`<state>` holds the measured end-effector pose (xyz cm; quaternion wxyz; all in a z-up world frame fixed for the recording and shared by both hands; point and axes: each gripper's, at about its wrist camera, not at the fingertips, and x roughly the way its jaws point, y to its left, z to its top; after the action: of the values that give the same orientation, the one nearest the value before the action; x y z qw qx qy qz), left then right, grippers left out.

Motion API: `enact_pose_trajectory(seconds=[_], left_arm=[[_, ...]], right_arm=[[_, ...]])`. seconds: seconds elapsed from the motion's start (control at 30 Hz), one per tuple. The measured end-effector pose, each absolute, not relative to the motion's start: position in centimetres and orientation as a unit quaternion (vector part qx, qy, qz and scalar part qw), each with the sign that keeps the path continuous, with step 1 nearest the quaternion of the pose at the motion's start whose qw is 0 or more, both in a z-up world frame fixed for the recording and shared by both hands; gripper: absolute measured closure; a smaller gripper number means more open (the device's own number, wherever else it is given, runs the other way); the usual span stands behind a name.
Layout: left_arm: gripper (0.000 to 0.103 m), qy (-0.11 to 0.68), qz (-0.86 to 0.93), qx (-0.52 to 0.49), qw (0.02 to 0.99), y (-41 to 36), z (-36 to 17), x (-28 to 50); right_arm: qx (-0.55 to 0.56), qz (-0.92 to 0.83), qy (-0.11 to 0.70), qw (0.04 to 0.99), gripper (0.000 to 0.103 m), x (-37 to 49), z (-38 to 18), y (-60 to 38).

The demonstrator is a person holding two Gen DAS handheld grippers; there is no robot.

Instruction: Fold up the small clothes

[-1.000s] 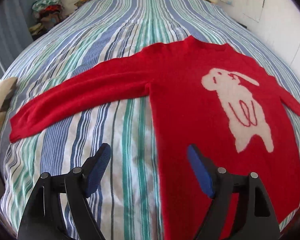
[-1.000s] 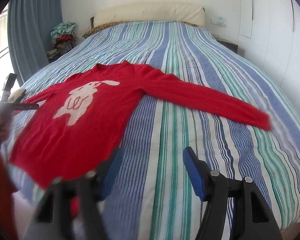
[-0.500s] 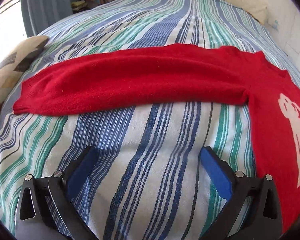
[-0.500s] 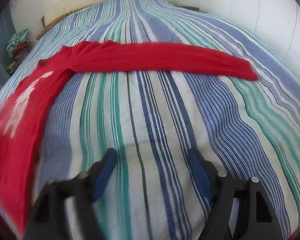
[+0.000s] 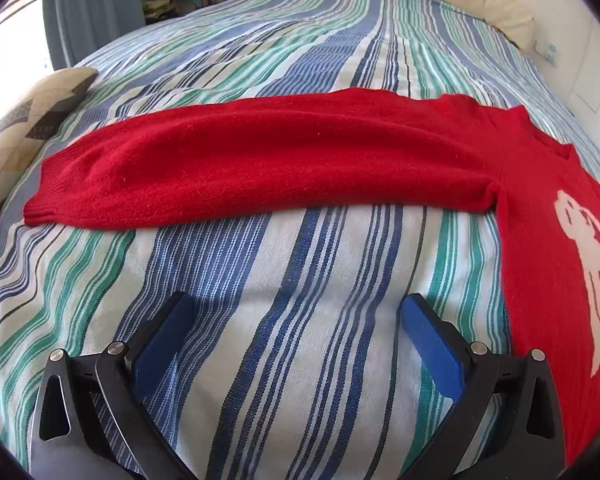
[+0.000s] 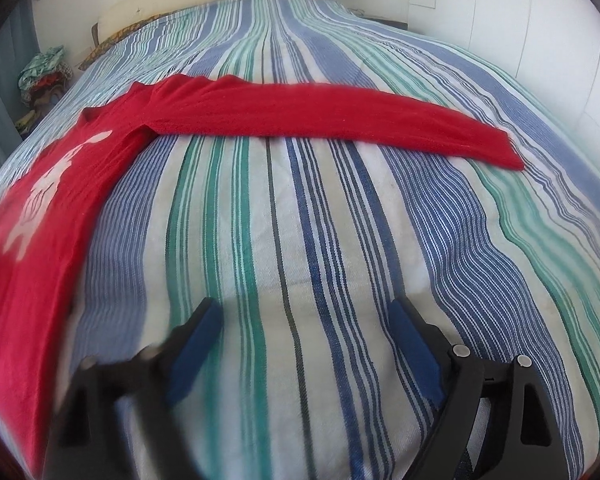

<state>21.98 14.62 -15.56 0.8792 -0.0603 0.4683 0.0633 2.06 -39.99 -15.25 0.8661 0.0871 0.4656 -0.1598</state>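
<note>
The red sweater (image 5: 260, 160) lies flat on the striped bed (image 5: 300, 300), sleeves spread; no fold is made yet. The left tool (image 5: 296, 320) gapes wide, empty; the right tool (image 6: 304, 324) is opening over bare sheet, empty.

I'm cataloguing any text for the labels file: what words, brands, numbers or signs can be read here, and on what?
None can be read.
The red sweater carries only a white animal figure, no letters.
The striped bedspread has no print.
A small plate on the wall is too blurred to read.
</note>
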Motion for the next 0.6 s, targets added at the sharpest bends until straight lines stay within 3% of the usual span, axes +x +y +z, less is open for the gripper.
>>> enact_pose_trajectory(seconds=[0.6], left_arm=[[0.000, 0.468, 0.063, -0.061, 0.879, 14.64, -15.55, 21.97]], right_arm=[[0.081, -0.156, 0.463, 0.869, 0.015, 1.98, -15.34, -39.80]])
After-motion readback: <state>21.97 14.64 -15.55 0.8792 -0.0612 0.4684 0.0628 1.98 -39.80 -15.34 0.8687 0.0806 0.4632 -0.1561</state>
